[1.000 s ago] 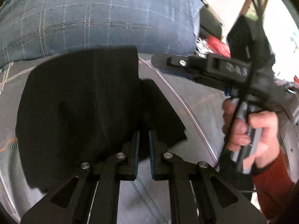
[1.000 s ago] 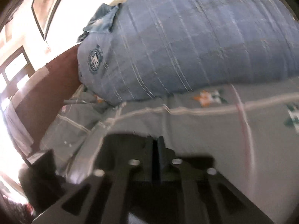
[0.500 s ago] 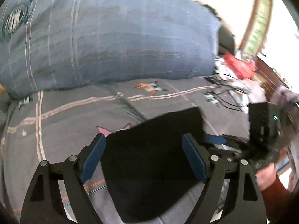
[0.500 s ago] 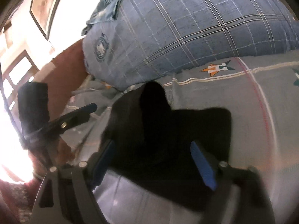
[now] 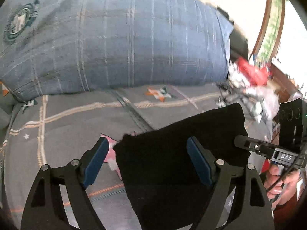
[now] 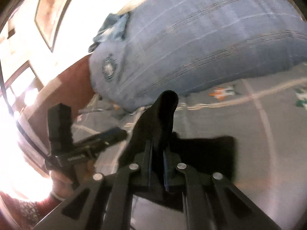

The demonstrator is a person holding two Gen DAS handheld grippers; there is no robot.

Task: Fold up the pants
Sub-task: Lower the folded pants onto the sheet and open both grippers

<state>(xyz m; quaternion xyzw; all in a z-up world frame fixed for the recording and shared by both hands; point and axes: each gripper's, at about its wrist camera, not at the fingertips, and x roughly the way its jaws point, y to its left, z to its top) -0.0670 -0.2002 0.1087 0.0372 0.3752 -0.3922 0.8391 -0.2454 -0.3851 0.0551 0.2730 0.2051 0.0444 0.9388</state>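
Note:
The black pants (image 5: 178, 153) lie folded on the grey bed sheet (image 5: 76, 118). My left gripper (image 5: 147, 159) is open and empty, its blue pads on either side of the pants' left edge. My right gripper (image 6: 158, 153) is shut on a fold of the black pants (image 6: 163, 115) and lifts it above the rest of the cloth. The right gripper also shows in the left wrist view (image 5: 268, 151) at the pants' right edge. The left gripper shows in the right wrist view (image 6: 107, 138), left of the pants.
A large blue plaid pillow (image 5: 115, 44) lies across the back of the bed. A pile of red and white clutter (image 5: 251, 84) sits at the far right. A brown headboard (image 6: 63, 88) stands to the left in the right wrist view.
My left gripper opened, let go of the pants and drew back. My right gripper opened half a second ago, then shut on a fold of the pants and raised it.

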